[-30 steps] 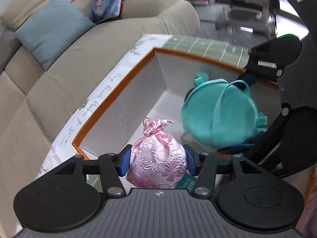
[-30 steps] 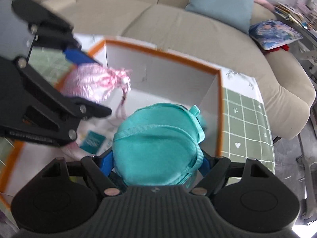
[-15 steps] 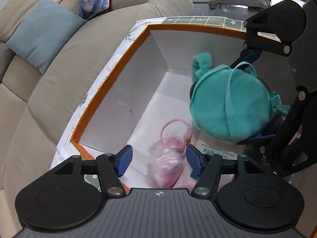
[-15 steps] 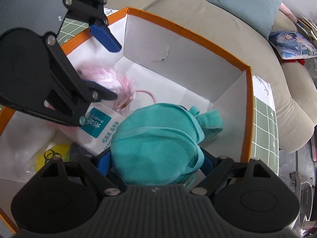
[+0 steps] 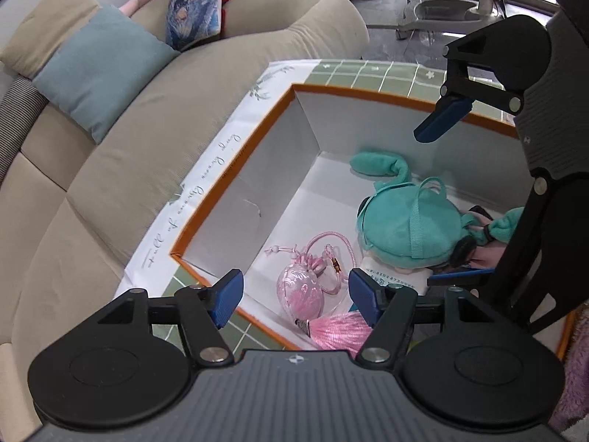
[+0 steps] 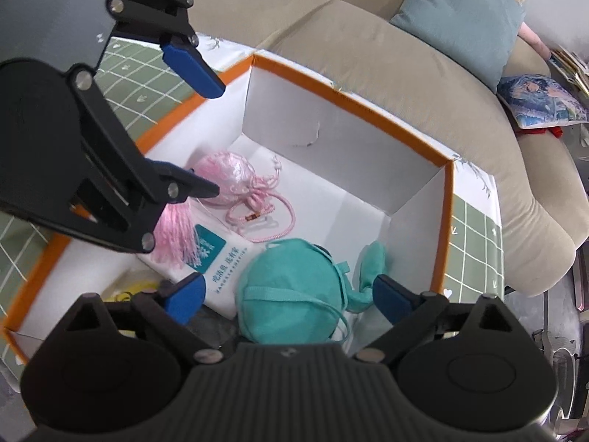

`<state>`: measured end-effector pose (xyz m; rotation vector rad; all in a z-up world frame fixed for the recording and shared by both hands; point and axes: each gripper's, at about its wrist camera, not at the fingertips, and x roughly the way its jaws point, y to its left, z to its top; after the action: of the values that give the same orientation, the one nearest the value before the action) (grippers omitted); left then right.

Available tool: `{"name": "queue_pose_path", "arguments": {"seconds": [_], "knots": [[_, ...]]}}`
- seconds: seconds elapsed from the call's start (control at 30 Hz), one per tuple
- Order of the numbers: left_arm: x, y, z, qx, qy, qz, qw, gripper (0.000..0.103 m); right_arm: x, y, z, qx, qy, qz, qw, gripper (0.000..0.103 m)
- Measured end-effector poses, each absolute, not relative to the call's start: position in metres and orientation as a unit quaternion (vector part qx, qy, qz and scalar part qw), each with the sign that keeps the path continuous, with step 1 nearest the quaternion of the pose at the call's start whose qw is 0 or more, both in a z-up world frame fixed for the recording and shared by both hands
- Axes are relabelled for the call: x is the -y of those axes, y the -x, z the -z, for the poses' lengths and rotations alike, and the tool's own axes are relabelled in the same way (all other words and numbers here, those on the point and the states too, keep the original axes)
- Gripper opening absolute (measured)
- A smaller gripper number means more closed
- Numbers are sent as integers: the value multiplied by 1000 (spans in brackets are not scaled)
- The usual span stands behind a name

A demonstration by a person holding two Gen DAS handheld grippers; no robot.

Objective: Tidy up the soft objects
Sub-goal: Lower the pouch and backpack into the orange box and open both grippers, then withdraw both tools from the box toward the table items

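Inside the white box with the orange rim (image 5: 235, 180), both soft things now lie on the floor of the box: the pink drawstring pouch (image 5: 300, 291) at the near left, its cord looped beside it and its tassel trailing toward me, and the teal plush bag (image 5: 405, 228) to its right, partly resting on a white packet with a teal label (image 6: 217, 250). I judge they sit here because this box is where the soft items are being gathered. My left gripper (image 5: 294, 296) hovers over the pouch with its jaws wide and nothing between the pads; they have just been opening. My right gripper (image 6: 287, 294) hangs above the teal bag, jaws spread wider than the bag and clear of it, also just opened. Both grippers tilt steeply down into the box. Beyond the far side of the table with its green checked cloth (image 5: 368, 73) stands a beige sofa (image 5: 147, 129).
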<state>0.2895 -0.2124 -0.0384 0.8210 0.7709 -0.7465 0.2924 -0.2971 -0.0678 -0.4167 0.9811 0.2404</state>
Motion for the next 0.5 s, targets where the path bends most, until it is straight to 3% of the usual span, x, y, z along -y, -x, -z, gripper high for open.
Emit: {"name": "queue_pose_path", "arguments": {"seconds": [0.5], "knots": [[139,-231,-26,-324,-307,324,834,77,268,-238,12,-431,172,-81,882,96]]}}
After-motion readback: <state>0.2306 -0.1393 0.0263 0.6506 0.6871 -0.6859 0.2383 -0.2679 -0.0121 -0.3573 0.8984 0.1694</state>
